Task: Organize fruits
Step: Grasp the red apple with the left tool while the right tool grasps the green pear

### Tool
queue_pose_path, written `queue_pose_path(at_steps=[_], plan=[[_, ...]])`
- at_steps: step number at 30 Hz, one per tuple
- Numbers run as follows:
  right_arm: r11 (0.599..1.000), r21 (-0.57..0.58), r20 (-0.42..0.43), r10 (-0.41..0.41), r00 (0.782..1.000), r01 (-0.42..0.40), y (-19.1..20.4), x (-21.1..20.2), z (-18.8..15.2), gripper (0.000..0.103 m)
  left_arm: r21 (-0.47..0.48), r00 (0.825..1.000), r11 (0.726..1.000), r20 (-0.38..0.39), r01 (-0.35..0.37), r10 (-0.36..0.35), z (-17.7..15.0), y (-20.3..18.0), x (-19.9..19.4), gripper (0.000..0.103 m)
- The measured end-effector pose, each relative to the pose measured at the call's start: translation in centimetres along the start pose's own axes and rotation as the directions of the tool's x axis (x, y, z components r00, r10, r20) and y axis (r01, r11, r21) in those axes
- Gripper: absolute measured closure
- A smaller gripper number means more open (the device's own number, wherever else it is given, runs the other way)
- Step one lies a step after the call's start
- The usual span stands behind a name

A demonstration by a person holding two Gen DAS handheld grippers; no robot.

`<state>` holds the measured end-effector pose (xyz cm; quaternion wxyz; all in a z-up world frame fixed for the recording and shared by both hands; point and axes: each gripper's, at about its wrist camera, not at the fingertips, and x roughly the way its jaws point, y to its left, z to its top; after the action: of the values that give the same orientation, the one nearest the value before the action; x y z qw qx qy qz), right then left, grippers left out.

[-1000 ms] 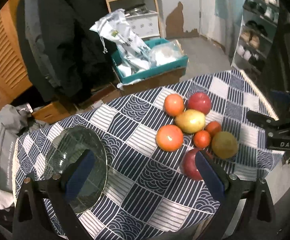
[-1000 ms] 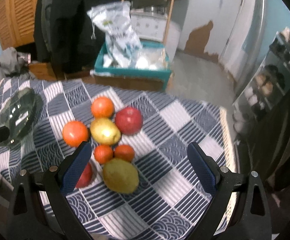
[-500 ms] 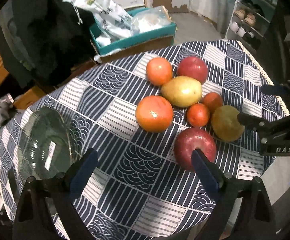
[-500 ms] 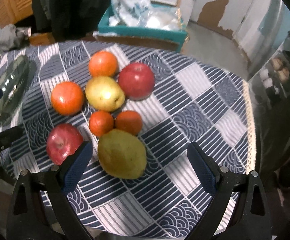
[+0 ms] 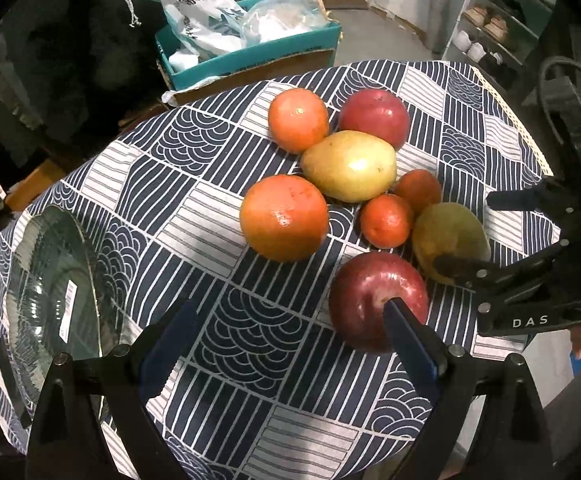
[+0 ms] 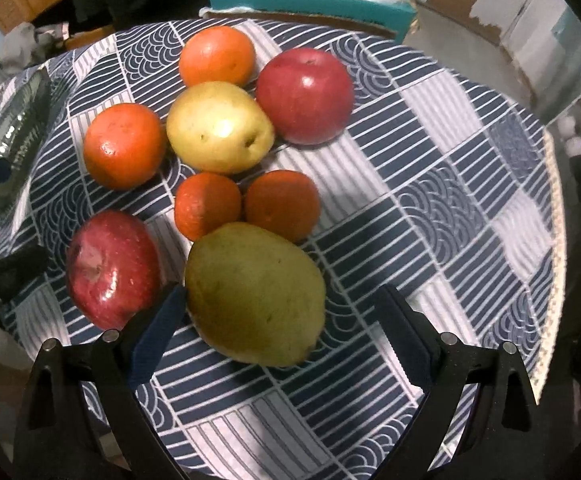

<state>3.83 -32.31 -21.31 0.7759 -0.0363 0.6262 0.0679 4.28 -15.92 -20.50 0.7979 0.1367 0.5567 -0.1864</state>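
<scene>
Several fruits lie clustered on the patterned tablecloth (image 5: 194,208). My left gripper (image 5: 288,312) is open above bare cloth, and its right fingertip overlaps the near red apple (image 5: 374,296) in the picture. A glass plate (image 5: 50,280) lies to its left. My right gripper (image 6: 282,296) is open and points down over the green pear (image 6: 254,292), which lies between the fingers close to the left one. Behind are two small tangerines (image 6: 206,204), a yellow pear (image 6: 218,126), two oranges (image 6: 122,144) and a second red apple (image 6: 304,96).
Beyond the table's far edge stands a teal box (image 5: 250,52) with plastic bags. Dark clothing (image 5: 70,40) hangs at the back left, and a shoe rack (image 5: 490,20) is at the back right. The cloth's trimmed edge (image 6: 554,240) runs along the right.
Both grippers have come down and tilted toward the fruits. The left jaws have narrowed a little. The right gripper now straddles the green pear.
</scene>
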Motion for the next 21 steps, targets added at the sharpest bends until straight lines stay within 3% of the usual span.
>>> queue_pose_path(at_steps=[7, 14, 21], plan=[[0.999, -0.004, -0.039, 0.051, 0.998, -0.052, -0.2, 1.0, 0.0, 0.017, -0.006, 1.0, 1.0, -0.015, 0.013, -0.013, 0.1, 0.0, 0.7, 0.008], [0.999, -0.042, -0.074, 0.024, 0.997, -0.027, 0.1, 2.5, -0.2, 0.027, -0.003, 0.999, 1.0, -0.026, 0.029, -0.029, 0.2, -0.6, 1.0, 0.008], [0.999, -0.046, -0.061, -0.02, 0.998, 0.017, -0.1, 1.8, -1.0, 0.028, 0.007, 0.997, 0.998, -0.039, 0.061, -0.061, 0.3, -2.0, 1.7, 0.008]])
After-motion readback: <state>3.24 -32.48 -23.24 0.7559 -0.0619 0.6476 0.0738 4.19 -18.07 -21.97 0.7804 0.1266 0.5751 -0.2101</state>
